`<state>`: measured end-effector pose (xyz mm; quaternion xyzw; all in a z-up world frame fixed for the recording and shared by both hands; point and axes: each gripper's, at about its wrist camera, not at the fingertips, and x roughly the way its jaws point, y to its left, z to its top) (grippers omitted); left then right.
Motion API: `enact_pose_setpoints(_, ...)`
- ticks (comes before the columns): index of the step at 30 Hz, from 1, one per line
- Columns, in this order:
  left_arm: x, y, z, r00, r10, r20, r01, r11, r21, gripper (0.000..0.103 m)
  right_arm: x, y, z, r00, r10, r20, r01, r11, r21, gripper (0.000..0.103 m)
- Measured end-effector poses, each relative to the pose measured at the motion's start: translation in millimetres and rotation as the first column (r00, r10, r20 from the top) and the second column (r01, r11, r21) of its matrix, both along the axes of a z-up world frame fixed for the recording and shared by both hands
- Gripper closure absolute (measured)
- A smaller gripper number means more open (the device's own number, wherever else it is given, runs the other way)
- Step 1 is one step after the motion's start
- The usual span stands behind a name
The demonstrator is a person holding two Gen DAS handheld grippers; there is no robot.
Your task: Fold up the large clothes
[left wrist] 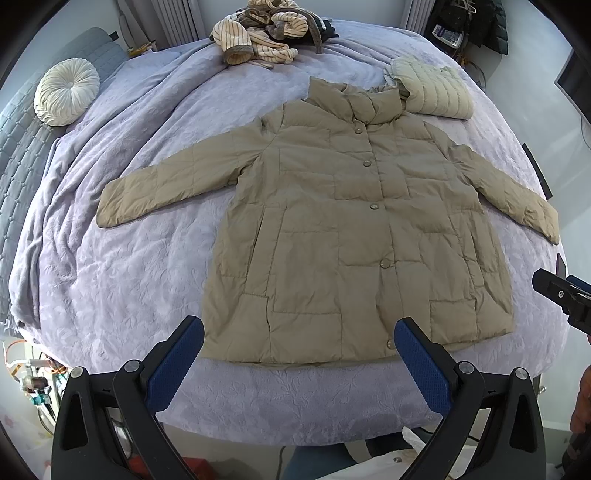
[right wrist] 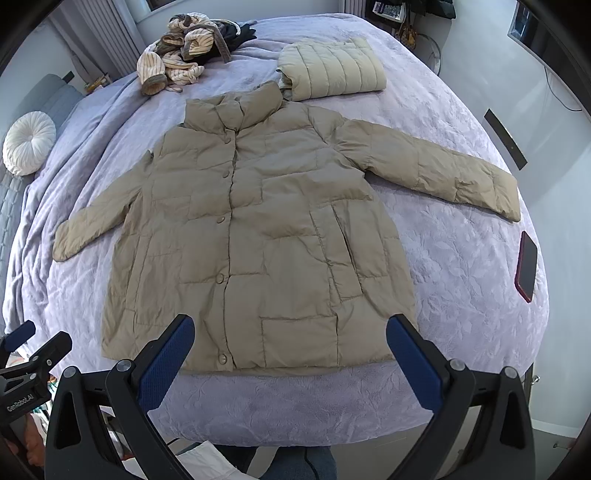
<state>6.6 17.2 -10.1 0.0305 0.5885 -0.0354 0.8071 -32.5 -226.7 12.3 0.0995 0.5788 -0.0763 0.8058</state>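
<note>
A khaki puffer jacket (left wrist: 354, 229) is spread flat, buttoned, front up on the lilac bedspread (left wrist: 129, 280), both sleeves stretched outward. Beyond its collar a folded pale quilted jacket (right wrist: 332, 68) and a striped heap (left wrist: 258, 33) are seen. The left gripper (left wrist: 299, 343) and the right gripper (right wrist: 290, 341) are held over the hem, fingers spread wide, nothing grasped. The jacket is judged light, soft, puffy and rather slippery; a cuff or shoulder seam is probably best pinched.
</note>
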Motion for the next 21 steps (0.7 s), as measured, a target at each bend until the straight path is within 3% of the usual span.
enact_pose_setpoints(21,-1.1,1.7,-0.2,1.000,-0.002,-0.001,0.002,1.000,0.000,0.000,0.3,1.5,0.9,1.000,-0.002,-0.001,0.002,1.000,0.000,0.000)
